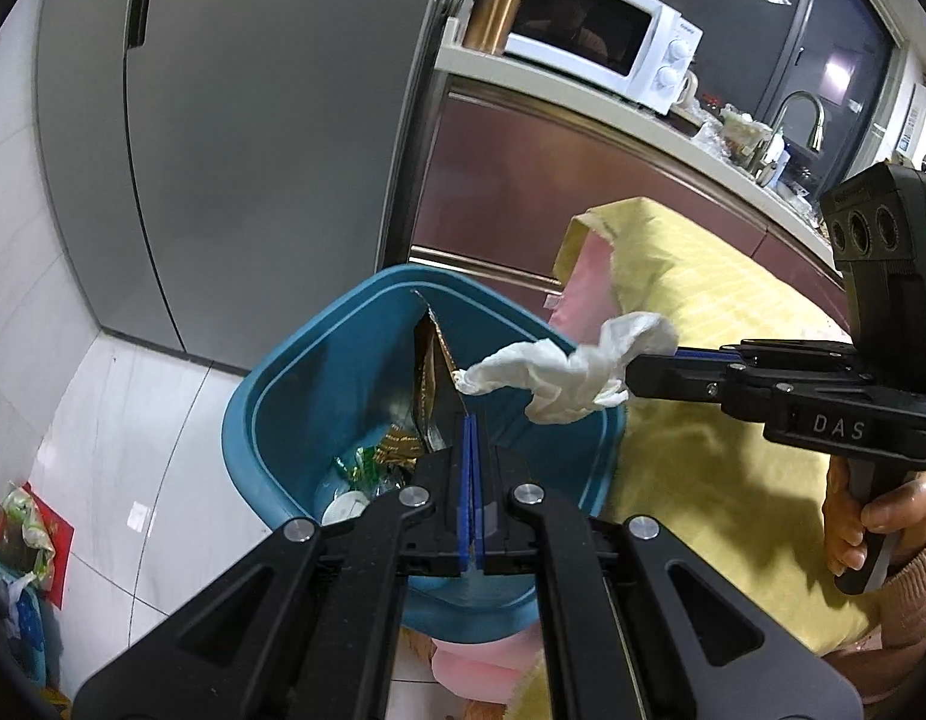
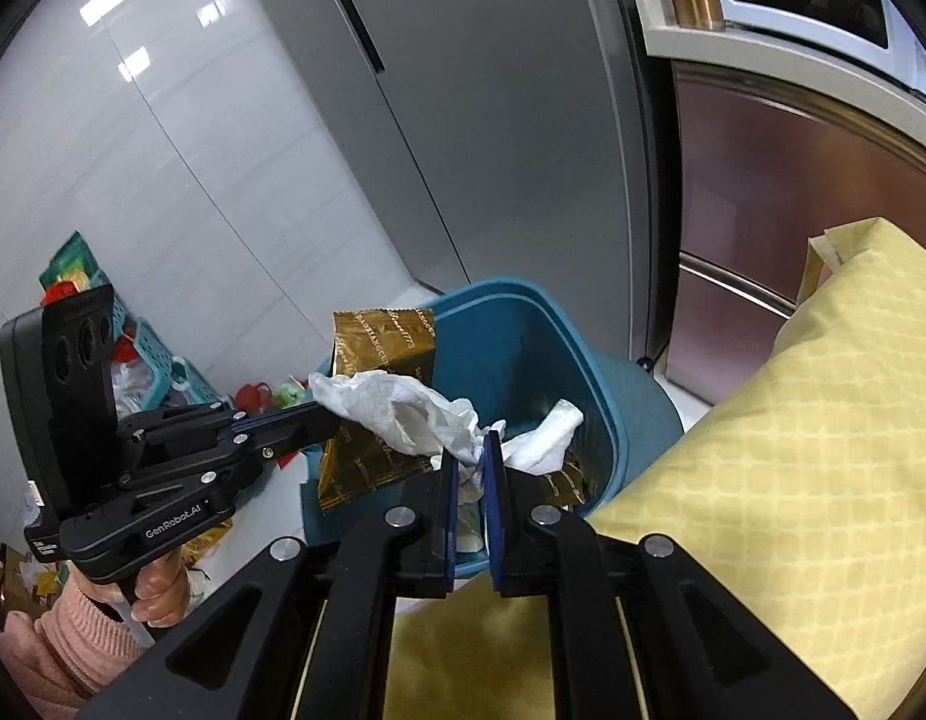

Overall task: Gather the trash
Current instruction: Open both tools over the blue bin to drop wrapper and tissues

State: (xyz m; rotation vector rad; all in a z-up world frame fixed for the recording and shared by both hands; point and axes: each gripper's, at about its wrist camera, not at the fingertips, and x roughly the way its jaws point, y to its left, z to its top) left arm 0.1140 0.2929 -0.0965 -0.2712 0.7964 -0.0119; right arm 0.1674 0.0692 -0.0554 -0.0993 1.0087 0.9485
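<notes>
My left gripper point(image 1: 472, 420) is shut on a gold foil wrapper point(image 1: 432, 372), which it holds upright over the blue bin point(image 1: 270, 396). In the right wrist view the same wrapper point(image 2: 381, 339) hangs from the left gripper point(image 2: 330, 417) above the bin point(image 2: 541, 348). My right gripper point(image 2: 470, 450) pinches a crumpled white tissue point(image 2: 402, 414) between its blue pads, with a narrow gap between the jaws. In the left wrist view the tissue point(image 1: 559, 378) sticks out from the right gripper point(image 1: 634, 375) over the bin's right rim. Wrappers point(image 1: 372, 462) lie at the bin's bottom.
A yellow quilted cloth point(image 1: 703, 312) covers a surface right of the bin. A grey fridge point(image 1: 252, 120) stands behind it. A microwave point(image 1: 601, 42) sits on the counter. Baskets and clutter point(image 2: 156, 360) lie on the white floor at left. A hand point(image 1: 883, 516) grips the right handle.
</notes>
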